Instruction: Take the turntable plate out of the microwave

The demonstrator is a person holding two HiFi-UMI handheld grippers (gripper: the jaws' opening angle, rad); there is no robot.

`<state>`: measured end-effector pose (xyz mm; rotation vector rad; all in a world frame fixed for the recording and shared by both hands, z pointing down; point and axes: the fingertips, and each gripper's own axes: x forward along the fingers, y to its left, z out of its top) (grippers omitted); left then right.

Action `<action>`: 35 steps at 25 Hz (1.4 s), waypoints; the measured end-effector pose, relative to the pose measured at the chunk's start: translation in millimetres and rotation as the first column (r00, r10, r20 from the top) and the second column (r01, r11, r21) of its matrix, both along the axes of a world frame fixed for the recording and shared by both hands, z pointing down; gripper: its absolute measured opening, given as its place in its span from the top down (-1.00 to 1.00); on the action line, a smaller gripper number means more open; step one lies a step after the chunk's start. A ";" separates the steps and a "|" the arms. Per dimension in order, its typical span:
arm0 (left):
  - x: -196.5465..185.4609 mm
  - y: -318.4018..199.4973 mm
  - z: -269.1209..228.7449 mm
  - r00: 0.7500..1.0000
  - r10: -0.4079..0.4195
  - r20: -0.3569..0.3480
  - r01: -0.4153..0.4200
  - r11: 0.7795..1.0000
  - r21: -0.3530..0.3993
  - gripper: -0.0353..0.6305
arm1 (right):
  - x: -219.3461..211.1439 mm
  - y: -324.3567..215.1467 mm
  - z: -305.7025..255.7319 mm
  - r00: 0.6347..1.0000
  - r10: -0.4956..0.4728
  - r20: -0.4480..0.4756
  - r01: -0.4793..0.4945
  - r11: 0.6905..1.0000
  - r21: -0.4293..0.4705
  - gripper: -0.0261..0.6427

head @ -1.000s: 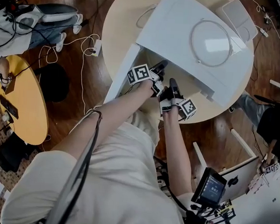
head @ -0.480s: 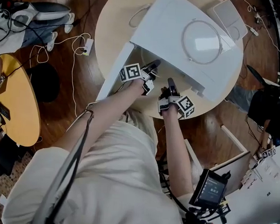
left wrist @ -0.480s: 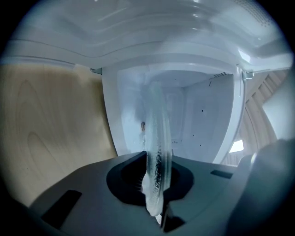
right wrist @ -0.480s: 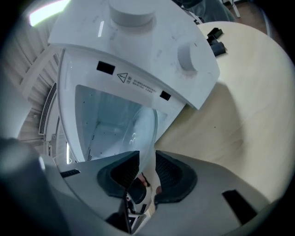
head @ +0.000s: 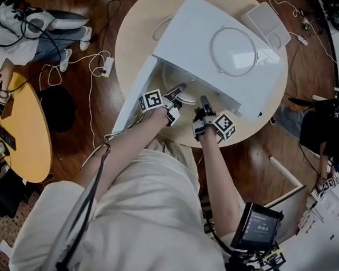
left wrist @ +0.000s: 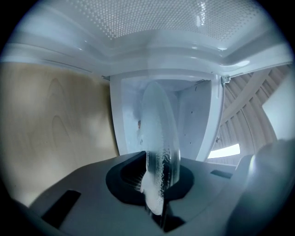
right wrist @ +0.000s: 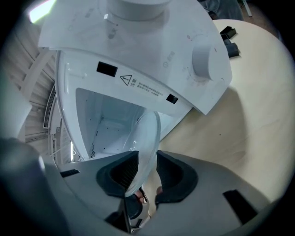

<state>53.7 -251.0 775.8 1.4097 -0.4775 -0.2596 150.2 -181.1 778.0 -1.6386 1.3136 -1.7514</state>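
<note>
Glass, so I treat it as stiff, slick and breakable. Head view: the turntable plate point(head: 174, 81) sits at the mouth of the microwave point(head: 193, 30). Its near rim meets the tips of my left gripper point(head: 175, 93), and my right gripper point(head: 204, 101) is just right of them.

Left gripper view: the jaws are clamped on the plate's beaded rim. The disc stands edge-on straight ahead of the pads point(left wrist: 126, 177), with the cavity beyond.

Right gripper view: these jaws have just been opening. The rim runs between them, against the left pad point(right wrist: 120, 173), with a gap to the other.

One narrow pinch on smooth, weighty glass could slip, I judge; I'd bite deep on the thick rim.
</note>
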 end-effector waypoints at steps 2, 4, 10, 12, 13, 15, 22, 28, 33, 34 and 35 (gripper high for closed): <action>-8.4 2.8 -3.0 1.000 -0.002 -0.008 0.002 1.000 0.005 0.80 | -5.6 0.3 0.1 1.000 -0.027 0.007 0.027 1.000 0.007 0.61; -14.0 5.2 -11.0 0.999 0.008 -0.034 -0.008 1.000 0.025 0.80 | -8.1 0.8 0.1 0.999 -0.045 0.010 0.045 0.999 0.013 0.61; -21.6 27.0 -28.2 0.998 0.051 -0.031 -0.050 0.998 0.043 0.80 | -7.7 10.7 -9.6 0.994 -0.095 0.055 0.093 0.995 0.033 0.61; -24.4 32.0 -31.2 0.998 0.049 -0.031 -0.048 0.998 0.042 0.80 | -10.4 13.4 -13.0 0.989 -0.130 0.067 0.128 0.991 0.037 0.61; -24.8 34.1 -35.0 0.998 0.046 -0.042 -0.044 0.998 0.045 0.80 | -11.7 14.9 -15.3 0.987 -0.147 0.070 0.145 0.989 0.039 0.61; -24.9 37.4 -46.0 0.997 0.036 -0.069 -0.032 0.998 0.058 0.80 | -14.0 17.9 -19.7 0.981 -0.178 0.070 0.175 0.983 0.048 0.61; -32.8 48.8 -52.0 0.999 0.029 -0.036 -0.027 0.998 0.061 0.80 | -19.3 24.0 -27.3 0.962 -0.269 0.054 0.265 0.962 0.065 0.61; -31.4 59.0 -71.9 0.997 -0.009 -0.077 0.013 0.998 0.059 0.80 | -16.7 27.1 -48.5 0.937 -0.349 0.036 0.342 0.931 0.128 0.61; -34.1 73.9 -86.7 0.996 0.008 -0.088 0.000 0.996 0.086 0.80 | -11.6 32.6 -61.3 0.919 -0.389 0.066 0.374 0.913 0.162 0.61; -34.0 77.7 -89.9 0.996 0.014 -0.090 -0.006 0.996 0.090 0.80 | -9.9 33.8 -63.3 0.915 -0.397 0.077 0.380 0.909 0.172 0.61; -34.4 81.3 -92.8 0.996 0.017 -0.093 -0.009 0.996 0.091 0.80 | -9.2 34.7 -65.4 0.909 -0.408 0.083 0.389 0.903 0.183 0.61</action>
